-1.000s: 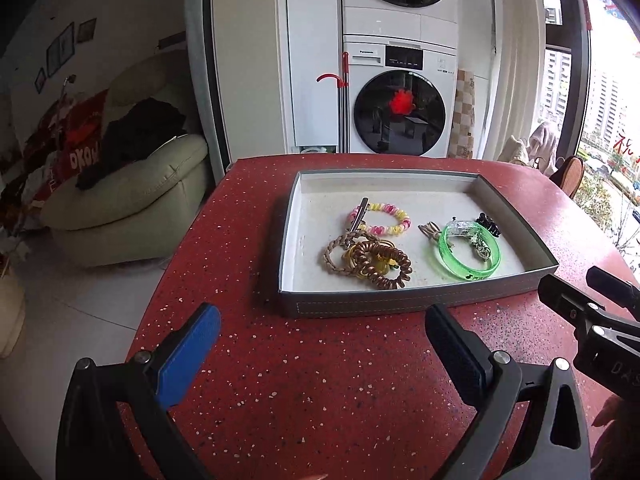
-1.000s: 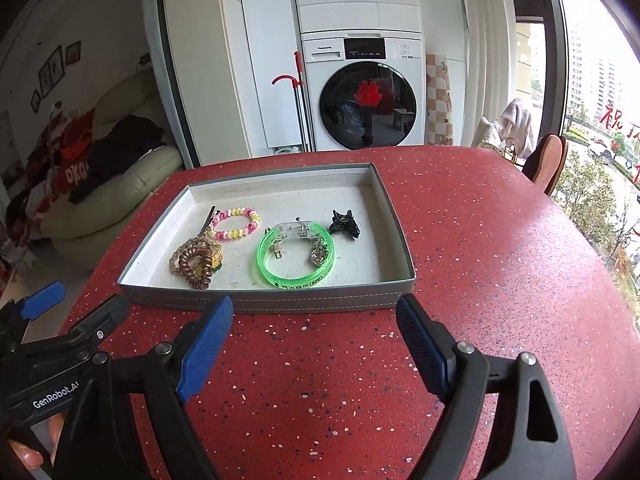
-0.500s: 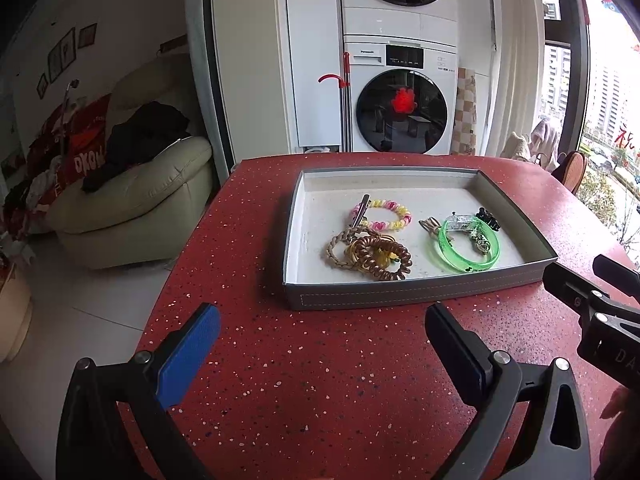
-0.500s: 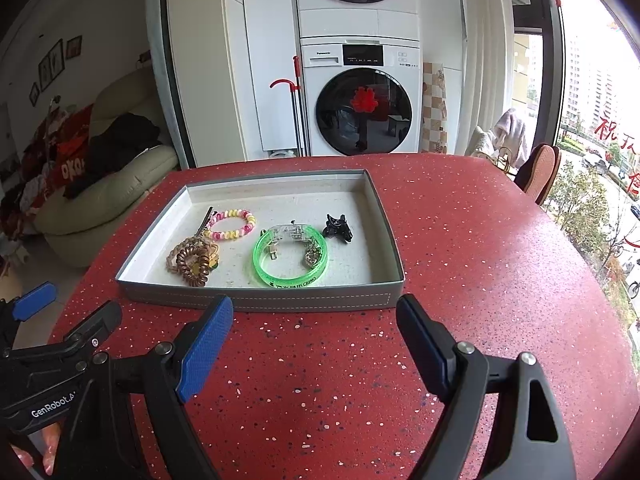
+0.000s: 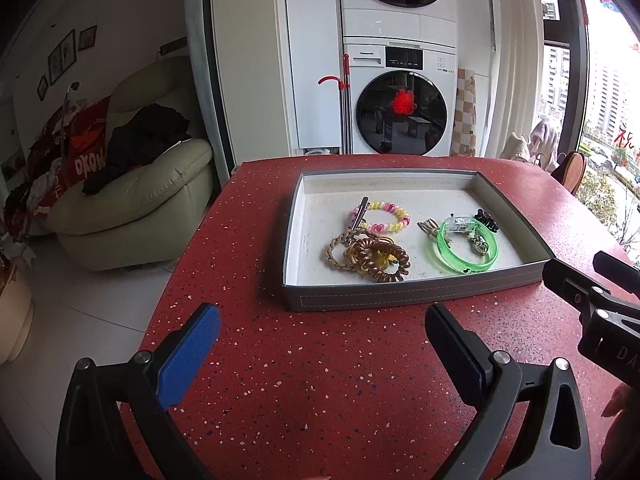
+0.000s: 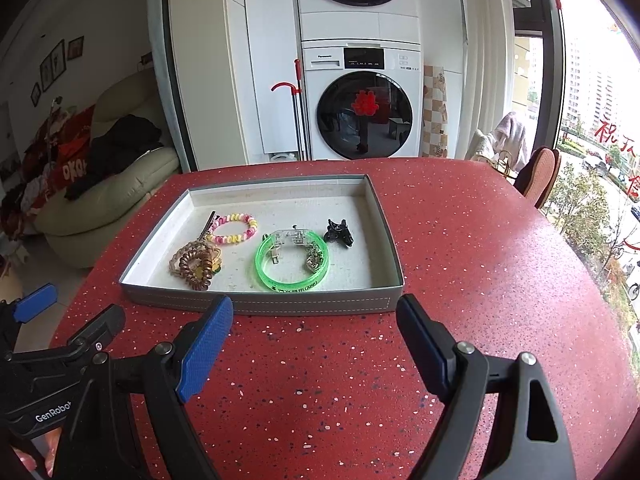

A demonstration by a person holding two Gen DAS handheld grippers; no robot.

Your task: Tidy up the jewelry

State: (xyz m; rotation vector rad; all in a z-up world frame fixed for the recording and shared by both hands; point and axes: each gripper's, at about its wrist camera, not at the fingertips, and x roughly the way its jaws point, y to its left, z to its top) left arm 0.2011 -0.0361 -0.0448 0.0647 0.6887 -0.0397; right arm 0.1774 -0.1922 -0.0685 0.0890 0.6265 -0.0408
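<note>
On the red worktop [image 6: 460, 240], the left tongs [image 5: 320, 344] hang wide and hold nothing, short of the grey tray [image 6: 256, 304]. Inside it lie a brown coil tie [image 6: 196, 266], a pink-yellow bracelet [image 6: 234, 229], a green bangle [image 6: 292, 264] and a black clip [image 6: 339, 233]. To the right, the right tongs [image 6: 314, 334] gape empty too. Gathered, or awaiting sorting: I can't judge.
</note>
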